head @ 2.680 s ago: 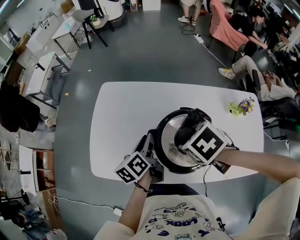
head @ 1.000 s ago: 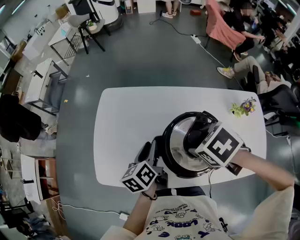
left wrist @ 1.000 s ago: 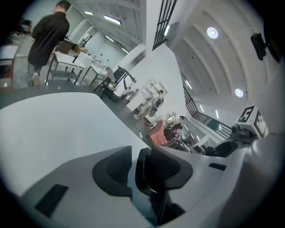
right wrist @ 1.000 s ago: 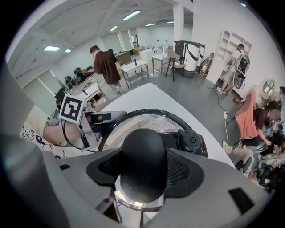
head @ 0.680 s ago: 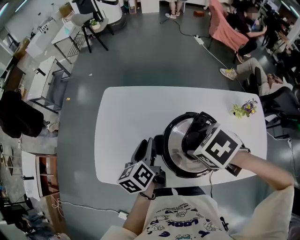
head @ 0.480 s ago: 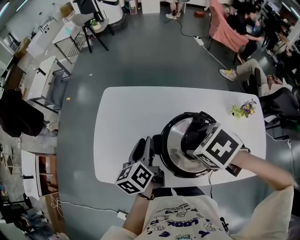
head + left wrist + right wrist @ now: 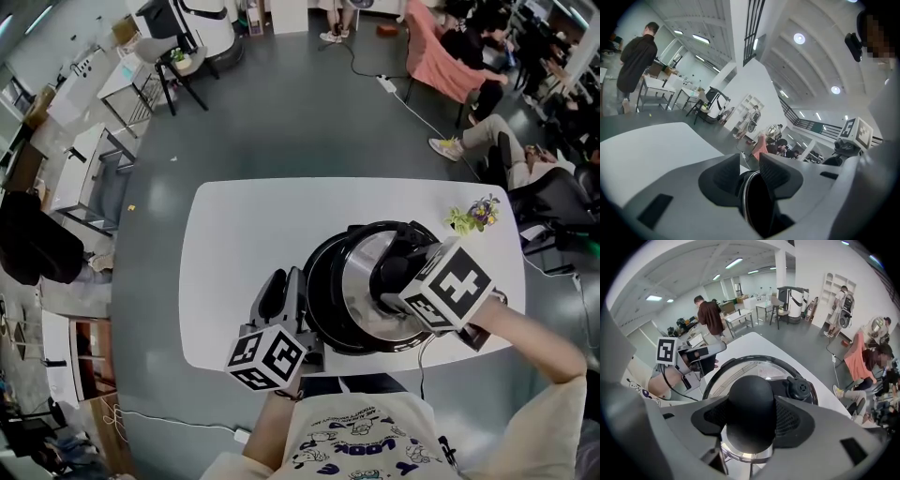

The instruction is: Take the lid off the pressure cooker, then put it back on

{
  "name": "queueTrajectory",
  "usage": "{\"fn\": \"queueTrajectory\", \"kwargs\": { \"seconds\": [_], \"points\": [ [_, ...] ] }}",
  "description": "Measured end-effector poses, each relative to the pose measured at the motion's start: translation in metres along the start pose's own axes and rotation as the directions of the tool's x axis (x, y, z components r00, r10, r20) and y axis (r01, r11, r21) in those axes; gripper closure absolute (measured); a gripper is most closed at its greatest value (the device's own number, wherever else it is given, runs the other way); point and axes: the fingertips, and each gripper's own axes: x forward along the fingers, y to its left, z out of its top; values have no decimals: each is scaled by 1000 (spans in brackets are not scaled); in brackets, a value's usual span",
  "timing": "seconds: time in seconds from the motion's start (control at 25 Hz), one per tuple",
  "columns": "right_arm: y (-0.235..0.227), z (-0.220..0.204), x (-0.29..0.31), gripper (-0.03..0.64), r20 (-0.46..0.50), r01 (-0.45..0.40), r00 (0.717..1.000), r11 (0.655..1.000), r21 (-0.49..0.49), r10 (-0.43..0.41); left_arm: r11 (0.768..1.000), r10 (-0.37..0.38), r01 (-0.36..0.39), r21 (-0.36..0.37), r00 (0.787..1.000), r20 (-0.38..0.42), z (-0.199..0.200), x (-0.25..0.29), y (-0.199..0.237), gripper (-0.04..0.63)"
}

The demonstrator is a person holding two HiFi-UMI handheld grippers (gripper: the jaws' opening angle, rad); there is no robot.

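The pressure cooker's round steel lid [image 7: 352,281], black-rimmed, is at the white table's near edge and hides most of the pot beneath it. My right gripper [image 7: 401,274] comes down from above and is shut on the lid's black knob [image 7: 751,404]. A black valve [image 7: 800,388] sits beside the knob. My left gripper [image 7: 286,298] reaches in nearly level from the near left. Its jaws are shut on the lid's black rim [image 7: 754,197], which shows a thin silver line between the pads. In the right gripper view, the left gripper [image 7: 693,357] is at the lid's far side.
The white table [image 7: 244,234] stretches away to the left and back. A small bunch of flowers [image 7: 473,214] lies near its right end. A black cable [image 7: 412,352] hangs off the near edge. Seated people and chairs are on the right, trolleys and a chair at the back left.
The lid looks larger and reaches further left in the head view, so it has come up. The left gripper has risen with the rim. The right gripper has shifted slightly, still on the knob.
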Motion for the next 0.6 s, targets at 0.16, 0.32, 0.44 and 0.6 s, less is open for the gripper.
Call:
{"fn": "queueTrajectory", "kwargs": {
  "seconds": [0.16,0.32,0.44,0.6],
  "points": [
    [-16,-21,-10,324,4,18,1000,998,53,-18,997,-39,39,70,999,-1,0,7,-27,456],
    [-37,-48,-18,324,16,43,999,993,112,-45,986,-87,87,142,996,-12,-8,18,-60,467],
    [-54,-70,-29,324,31,57,998,982,179,-63,973,-126,128,194,992,-23,-15,27,-87,497],
    [-76,-106,-41,324,38,85,994,962,260,-98,949,-167,175,260,984,-53,-31,37,-121,554]
  ]
}}
